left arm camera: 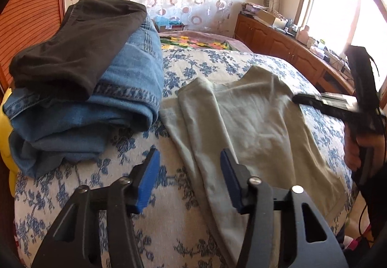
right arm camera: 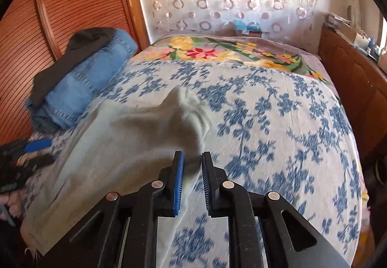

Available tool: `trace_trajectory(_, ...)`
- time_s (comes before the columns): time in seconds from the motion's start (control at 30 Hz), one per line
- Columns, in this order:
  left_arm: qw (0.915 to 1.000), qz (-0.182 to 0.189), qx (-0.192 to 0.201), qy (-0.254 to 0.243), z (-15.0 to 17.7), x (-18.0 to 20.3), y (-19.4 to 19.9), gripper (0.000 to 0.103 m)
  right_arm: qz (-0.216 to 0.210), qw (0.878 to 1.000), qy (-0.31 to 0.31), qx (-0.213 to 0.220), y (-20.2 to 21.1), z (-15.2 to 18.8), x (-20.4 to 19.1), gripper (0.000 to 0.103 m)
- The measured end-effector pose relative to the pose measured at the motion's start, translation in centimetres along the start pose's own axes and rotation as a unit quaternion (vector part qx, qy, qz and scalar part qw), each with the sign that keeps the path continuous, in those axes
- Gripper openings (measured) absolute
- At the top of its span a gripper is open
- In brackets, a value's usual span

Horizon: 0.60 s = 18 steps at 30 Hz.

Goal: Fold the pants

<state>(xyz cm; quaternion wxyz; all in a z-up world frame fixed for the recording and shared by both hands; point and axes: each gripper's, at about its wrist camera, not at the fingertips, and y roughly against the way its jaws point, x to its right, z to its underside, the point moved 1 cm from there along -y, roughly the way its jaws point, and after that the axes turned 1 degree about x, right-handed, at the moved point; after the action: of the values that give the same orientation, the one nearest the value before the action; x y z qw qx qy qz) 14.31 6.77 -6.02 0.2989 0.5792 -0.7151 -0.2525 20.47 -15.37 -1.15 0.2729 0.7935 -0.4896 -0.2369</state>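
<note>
Pale green pants [left arm camera: 244, 122] lie folded on the blue-flowered bedspread [left arm camera: 169, 231]. My left gripper [left arm camera: 189, 159] is open and empty, hovering over the pants' near left edge. My right gripper [right arm camera: 192, 159] has its jaws a small gap apart around the pants' right edge [right arm camera: 135, 137]; the cloth rises in a peak toward it, and I cannot tell whether it is pinched. The right gripper also shows at the right of the left wrist view [left arm camera: 300, 100], over the pants' far right side.
A stack of folded clothes, black pants [left arm camera: 77, 43] on blue jeans [left arm camera: 108, 103], sits at the bed's left. A flowered blanket [right arm camera: 217, 50] covers the far end. A wooden cabinet [left arm camera: 278, 43] with clutter runs along the right under a window. A slatted wooden door [right arm camera: 72, 2] stands at left.
</note>
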Motion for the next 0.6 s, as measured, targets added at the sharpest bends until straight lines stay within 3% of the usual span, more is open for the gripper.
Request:
trace_trajectory(0.2, 0.9998, 0.007, 0.001, -0.017, -1.4, 1.1, -1.3, 0.04, -0.017, 1.0, 0.006, 0.004, 2.9, 2.6, -0.3, 0.037)
trace_trajectory(0.43, 0.9994, -0.007, -0.015, -0.03, -3.3, 1.7, -4.1, 0.036, -0.013, 1.0, 0.018, -0.005, 4.4, 5.8, -1.4, 0.037)
trace_trajectory(0.6, 0.9991, -0.018, -0.027, -0.028, -4.6, 1.2, -5.6, 0.036, -0.006, 1.0, 0.02, 0.011, 5.3, 6.5, -1.5, 0.037)
